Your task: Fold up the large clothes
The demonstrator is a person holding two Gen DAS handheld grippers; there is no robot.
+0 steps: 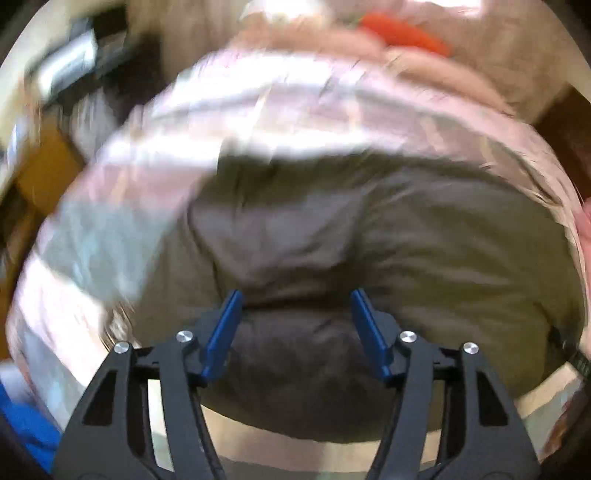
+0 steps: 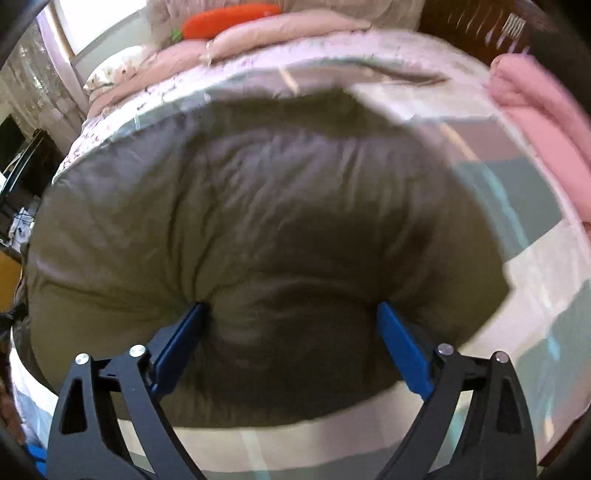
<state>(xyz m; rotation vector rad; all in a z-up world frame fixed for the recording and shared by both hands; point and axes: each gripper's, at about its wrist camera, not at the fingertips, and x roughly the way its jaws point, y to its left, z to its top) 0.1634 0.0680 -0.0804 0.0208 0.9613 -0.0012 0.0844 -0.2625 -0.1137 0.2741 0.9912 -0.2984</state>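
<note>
A large olive-brown garment (image 1: pixel 369 229) lies spread on a bed with a pale pink and grey patterned cover (image 1: pixel 258 107). My left gripper (image 1: pixel 297 295) is open, its blue pads (image 1: pixel 225 332) pressed down into the garment's near edge, with a bulge of cloth between them. The garment also fills the right wrist view (image 2: pixel 258 206). My right gripper (image 2: pixel 291 306) is open wide, its blue pads (image 2: pixel 181 339) pushed into the near edge, cloth bunched between them. The left wrist view is blurred by motion.
An orange carrot-shaped cushion (image 2: pixel 229 18) lies on folded pink bedding (image 2: pixel 288 27) at the bed's head. A pink blanket (image 2: pixel 546 122) lies at the right edge. Dark furniture (image 2: pixel 26 162) stands left of the bed. The bed's pale cover (image 2: pixel 332 443) shows below the garment.
</note>
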